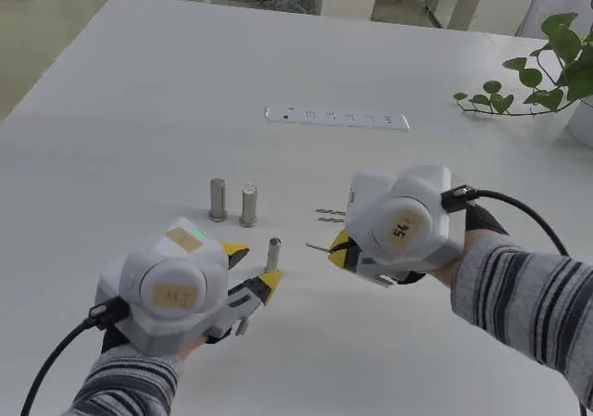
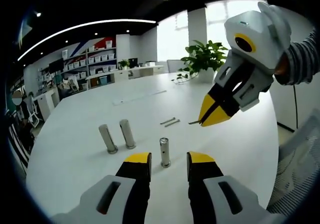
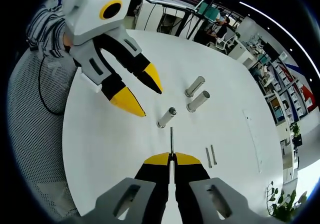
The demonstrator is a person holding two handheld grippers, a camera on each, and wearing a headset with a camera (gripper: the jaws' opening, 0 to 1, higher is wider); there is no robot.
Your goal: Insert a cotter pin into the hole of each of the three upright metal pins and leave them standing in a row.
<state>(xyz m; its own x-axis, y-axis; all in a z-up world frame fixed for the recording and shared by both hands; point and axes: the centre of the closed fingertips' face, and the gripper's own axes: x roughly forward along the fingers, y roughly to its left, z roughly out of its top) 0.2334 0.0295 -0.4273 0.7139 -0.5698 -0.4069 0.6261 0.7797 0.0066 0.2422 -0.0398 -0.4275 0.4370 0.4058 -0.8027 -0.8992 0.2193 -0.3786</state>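
White tabletop; cotter pin half-hidden between jaws

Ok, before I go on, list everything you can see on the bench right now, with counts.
upright metal pins: three, silver; two side by side mid-table, one nearer, just ahead of the left gripper's gap
loose cotter pins: two, grey; lying side by side on the table, right of the pair of pins
held cotter pin: one, grey; clamped in the right gripper, tip towards the near pin
power strip: one, white; farther back on the table
plant: one, green; far right corner
table: one, white
left gripper: one, white with yellow tips; open
right gripper: one, white with yellow tips; shut
sleeves: two, grey striped
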